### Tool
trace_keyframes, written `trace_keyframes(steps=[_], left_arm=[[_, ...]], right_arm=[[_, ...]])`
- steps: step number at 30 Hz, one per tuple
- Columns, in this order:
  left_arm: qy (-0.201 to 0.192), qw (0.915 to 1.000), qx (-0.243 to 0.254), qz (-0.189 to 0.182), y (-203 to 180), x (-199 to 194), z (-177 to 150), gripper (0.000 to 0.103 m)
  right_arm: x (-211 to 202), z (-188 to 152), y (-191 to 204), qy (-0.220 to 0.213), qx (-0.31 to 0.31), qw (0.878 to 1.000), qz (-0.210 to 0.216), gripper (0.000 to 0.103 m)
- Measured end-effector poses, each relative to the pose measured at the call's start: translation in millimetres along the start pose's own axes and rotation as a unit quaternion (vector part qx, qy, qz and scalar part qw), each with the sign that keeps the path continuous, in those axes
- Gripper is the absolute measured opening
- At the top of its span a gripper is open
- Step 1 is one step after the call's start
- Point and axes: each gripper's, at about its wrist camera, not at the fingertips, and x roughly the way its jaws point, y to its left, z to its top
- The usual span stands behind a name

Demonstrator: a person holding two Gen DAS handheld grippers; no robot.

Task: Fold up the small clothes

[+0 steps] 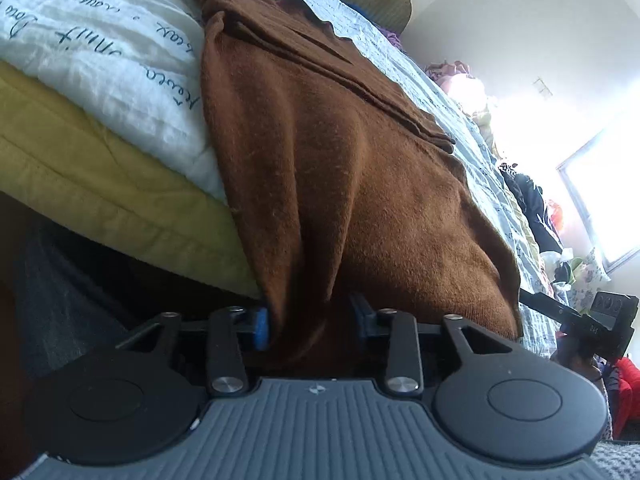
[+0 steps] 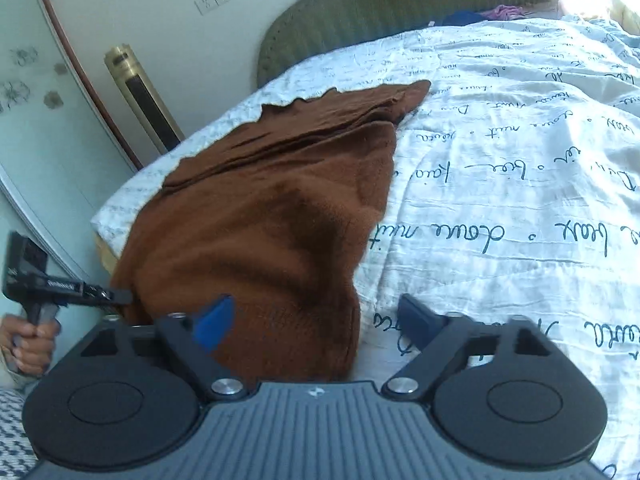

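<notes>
- Blue pads of the left hand-held gripper point(image 1: 310, 322) stand partway apart with a hanging fold of the brown garment point(image 1: 340, 184) between them; the pad at 9 o'clock point(image 1: 261, 328) lies against the cloth, while the far pad is half hidden, so whether it presses cannot be told.
- Right hand-held gripper point(image 2: 316, 322) has its jaws spread wide, holding nothing; its pad at 9 o'clock point(image 2: 214, 326) overlaps the garment's lower corner in the picture, and the pad at 3 o'clock point(image 2: 418, 320) sits over bare quilt.
- In the right wrist view the left hand-held gripper point(image 2: 120, 296) shows at 9 o'clock, its tip at the garment's hanging edge, with the person's hand point(image 2: 30, 340) wrapped round its grip.
- In the left wrist view the right hand-held gripper point(image 1: 532, 300) comes in from 3 o'clock, near the garment's other lower corner.
- The brown garment point(image 2: 260, 220) lies on the bed, layered folds stacked along its far side toward 12 o'clock, its near end draping over the bed's edge.
- Under it is a white quilt point(image 2: 500, 184) printed with dark handwriting, and below that a yellow bed layer point(image 1: 100, 176) at 9 o'clock.
- A green padded headboard point(image 2: 400, 0) stands at 12 o'clock in the right wrist view.
- A heap of mixed clothes point(image 1: 532, 208) and a bright window point(image 1: 604, 200) sit at 3 o'clock in the left wrist view.
</notes>
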Motion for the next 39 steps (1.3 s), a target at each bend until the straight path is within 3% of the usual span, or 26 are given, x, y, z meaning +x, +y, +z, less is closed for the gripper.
trace_keyframes(steps=[2, 10, 11, 13, 16, 20, 22, 23, 24, 25, 27, 30, 35, 39], left_arm=[[0.005, 0.9999, 0.011, -0.011, 3, 4, -6, 0.045], [-0.004, 0.9991, 0.043, 0.003, 21, 15, -22, 0.045], [-0.003, 0.9989, 0.046, 0.005, 22, 16, -23, 0.041], [0.009, 0.9986, 0.047, -0.022, 24, 17, -26, 0.01], [0.003, 0.9972, 0.071, -0.026, 19, 13, -34, 0.009], [-0.003, 0.9979, 0.058, -0.027, 24, 13, -36, 0.01], [0.0, 0.9976, 0.051, -0.046, 29, 14, -37, 0.01], [0.006, 0.9973, 0.05, -0.053, 30, 15, -39, 0.013], [0.011, 0.9973, 0.049, -0.053, 31, 17, -40, 0.034], [0.009, 0.9976, 0.05, -0.048, 31, 19, -42, 0.062], [-0.011, 0.9977, 0.052, -0.042, 33, 19, -45, 0.076], [-0.021, 0.997, 0.018, -0.072, 45, 17, -44, 0.065], [-0.05, 0.9952, -0.012, -0.083, 59, 6, -32, 0.063], [-0.053, 0.993, -0.013, -0.105, 60, 0, -25, 0.037]], right_arm=[[-1, -2, -4, 0.006, 0.001, 1.0, 0.002, 0.097], [-5, -18, -11, -0.022, -0.009, 1.0, 0.002, 0.097], [-2, -18, -7, -0.02, -0.016, 1.0, -0.003, 0.097], [0, -19, -2, -0.016, -0.029, 0.999, -0.013, 0.098], [1, -19, 1, -0.009, -0.037, 0.999, -0.018, 0.098], [-3, -17, -8, -0.01, -0.004, 1.0, 0.018, 0.098], [-6, -16, -11, -0.012, 0.007, 0.999, 0.034, 0.098], [-7, -15, -13, -0.014, 0.012, 0.999, 0.039, 0.098], [-7, -15, -16, -0.014, 0.019, 0.999, 0.045, 0.098], [-7, -14, -18, -0.011, 0.024, 0.998, 0.052, 0.098], [-6, -8, -21, -0.009, 0.027, 0.998, 0.057, 0.097], [-2, 5, -33, -0.014, 0.046, 0.997, 0.064, 0.097], [28, 42, -63, 0.0, 0.109, 0.99, 0.09, 0.097], [61, 66, -83, 0.036, 0.163, 0.98, 0.112, 0.097]])
